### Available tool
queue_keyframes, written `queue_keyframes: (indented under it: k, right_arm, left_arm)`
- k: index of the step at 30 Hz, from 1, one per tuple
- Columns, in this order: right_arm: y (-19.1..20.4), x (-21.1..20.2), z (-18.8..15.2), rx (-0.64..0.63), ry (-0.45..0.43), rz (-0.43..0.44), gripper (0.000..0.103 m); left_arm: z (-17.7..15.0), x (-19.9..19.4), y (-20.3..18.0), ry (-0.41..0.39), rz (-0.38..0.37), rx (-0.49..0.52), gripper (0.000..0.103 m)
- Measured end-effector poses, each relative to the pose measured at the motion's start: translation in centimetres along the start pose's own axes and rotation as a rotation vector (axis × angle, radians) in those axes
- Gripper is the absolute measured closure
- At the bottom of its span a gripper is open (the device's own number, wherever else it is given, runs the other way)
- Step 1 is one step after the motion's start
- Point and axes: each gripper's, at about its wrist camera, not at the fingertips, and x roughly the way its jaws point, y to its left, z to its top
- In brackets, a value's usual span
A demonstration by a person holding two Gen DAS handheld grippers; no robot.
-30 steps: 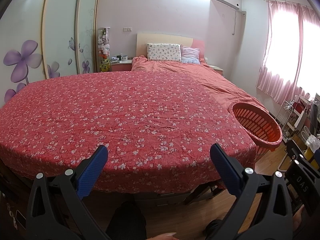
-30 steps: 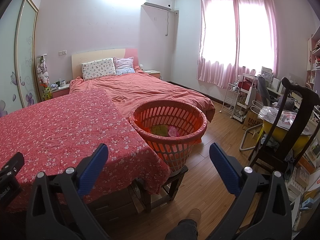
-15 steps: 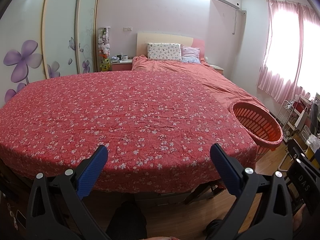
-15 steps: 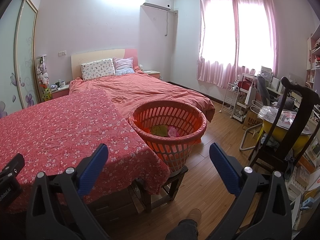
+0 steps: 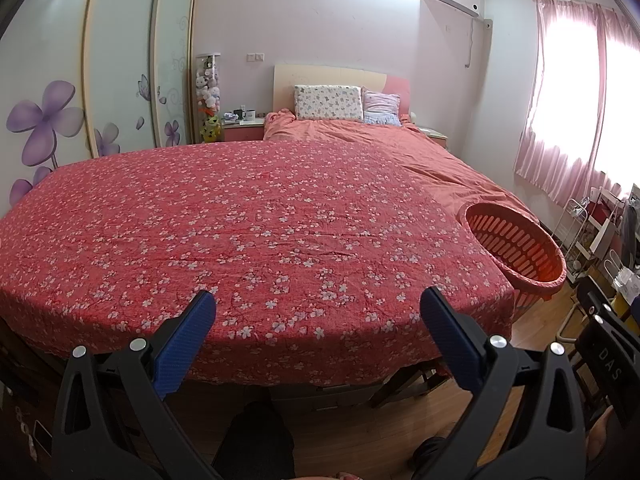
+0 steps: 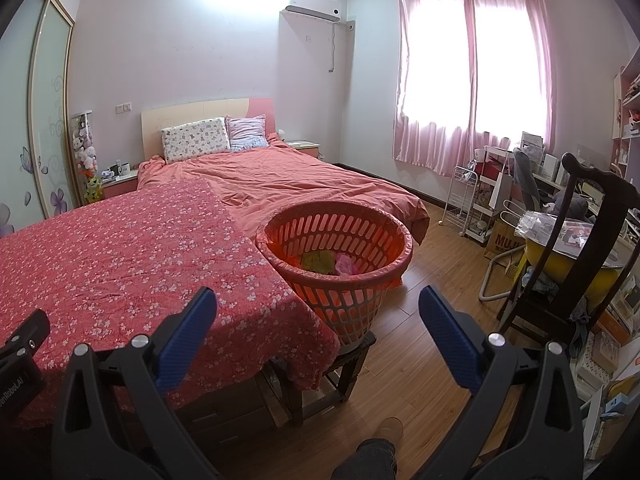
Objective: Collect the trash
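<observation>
An orange slotted basket (image 6: 352,276) stands on a low wooden stool at the right corner of the table covered with a red flowered cloth (image 6: 120,256). Yellow-green and pink scraps (image 6: 328,262) lie in its bottom. In the left wrist view the basket (image 5: 516,240) is at the far right and the flowered cloth (image 5: 248,232) fills the middle with nothing on it. My left gripper (image 5: 316,328) is open and empty over the table's near edge. My right gripper (image 6: 316,326) is open and empty, short of the basket.
A bed with a salmon quilt (image 6: 288,180) lies behind the table. A dark wooden chair (image 6: 560,276) with a yellow bowl, a white rack (image 6: 468,204) and clutter fill the right side. Wardrobe doors (image 5: 120,60) stand at the left. Wooden floor (image 6: 432,320) lies beside the basket.
Both views have shifted only slightly; the right gripper has edged a little. Both grippers stay open and empty.
</observation>
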Motion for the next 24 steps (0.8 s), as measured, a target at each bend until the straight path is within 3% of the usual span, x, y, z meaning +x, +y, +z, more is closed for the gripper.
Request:
queue_keyframes:
  k: [24]
  right_arm:
    - [0.38,0.17,-0.34,0.003,0.005,0.001,0.004]
  left_arm:
    - [0.33,-0.07,-0.02,0.0,0.016,0.018,0.002]
